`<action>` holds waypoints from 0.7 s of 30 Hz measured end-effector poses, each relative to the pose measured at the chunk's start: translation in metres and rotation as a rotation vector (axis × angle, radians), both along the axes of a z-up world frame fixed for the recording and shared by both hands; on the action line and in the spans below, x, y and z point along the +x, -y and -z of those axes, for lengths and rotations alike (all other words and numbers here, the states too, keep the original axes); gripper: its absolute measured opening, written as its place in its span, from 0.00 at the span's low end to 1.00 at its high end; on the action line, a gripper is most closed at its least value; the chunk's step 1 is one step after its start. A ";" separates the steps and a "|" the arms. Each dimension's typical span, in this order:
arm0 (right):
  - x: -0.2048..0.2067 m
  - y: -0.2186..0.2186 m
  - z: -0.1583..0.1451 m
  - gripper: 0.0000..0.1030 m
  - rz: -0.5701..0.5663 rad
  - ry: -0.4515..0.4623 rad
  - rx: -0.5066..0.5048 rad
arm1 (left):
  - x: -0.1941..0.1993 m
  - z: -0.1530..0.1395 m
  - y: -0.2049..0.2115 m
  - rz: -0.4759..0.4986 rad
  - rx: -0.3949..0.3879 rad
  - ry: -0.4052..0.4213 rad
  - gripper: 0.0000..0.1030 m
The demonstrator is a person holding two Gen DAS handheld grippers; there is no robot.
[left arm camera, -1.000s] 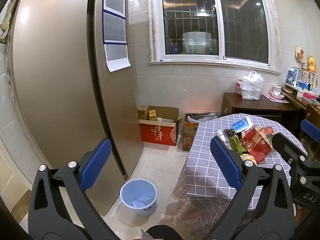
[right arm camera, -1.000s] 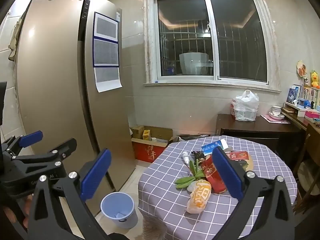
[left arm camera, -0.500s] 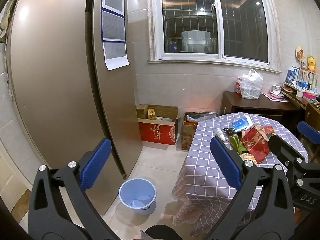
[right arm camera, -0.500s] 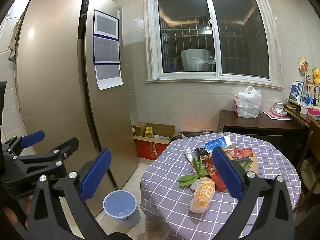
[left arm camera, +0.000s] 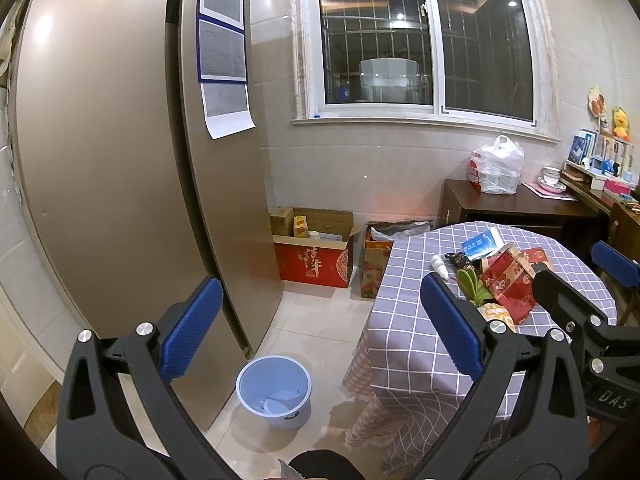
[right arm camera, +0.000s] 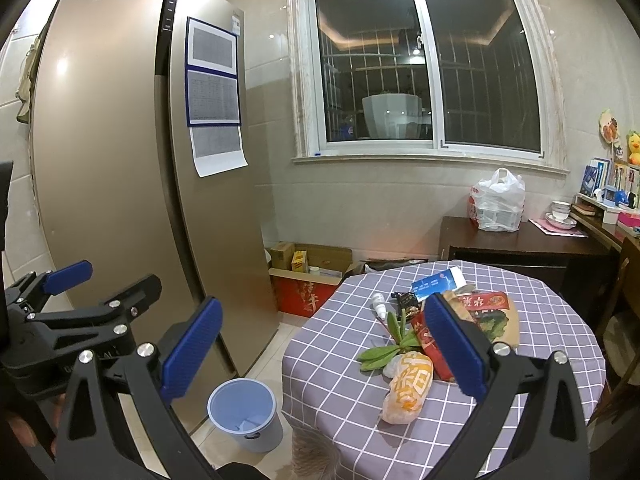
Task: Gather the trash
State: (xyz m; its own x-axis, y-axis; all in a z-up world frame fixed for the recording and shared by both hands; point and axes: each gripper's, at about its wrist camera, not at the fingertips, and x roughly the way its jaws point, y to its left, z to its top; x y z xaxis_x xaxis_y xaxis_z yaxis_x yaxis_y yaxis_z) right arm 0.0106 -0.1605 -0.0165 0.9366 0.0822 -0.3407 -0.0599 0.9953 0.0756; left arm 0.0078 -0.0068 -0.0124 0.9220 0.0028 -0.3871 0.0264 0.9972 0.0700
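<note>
Near the front edge of the surface (right arm camera: 560, 320) lies a soft, light orange bag (right arm camera: 408, 388); we would pinch its middle, both our left claw (left arm camera: 320, 336) and right claw (right arm camera: 320, 348) open and empty.

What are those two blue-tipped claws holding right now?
Nothing. The left gripper and right gripper are both open and empty; the trash lies untouched on the table.
</note>
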 end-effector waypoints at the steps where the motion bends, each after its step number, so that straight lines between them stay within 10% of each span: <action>1: 0.000 0.000 0.000 0.96 0.000 0.000 0.000 | 0.000 0.000 0.000 0.000 0.000 0.000 0.94; 21: 0.002 0.000 0.003 0.96 -0.002 -0.004 0.004 | 0.000 0.002 0.003 0.001 0.000 -0.004 0.94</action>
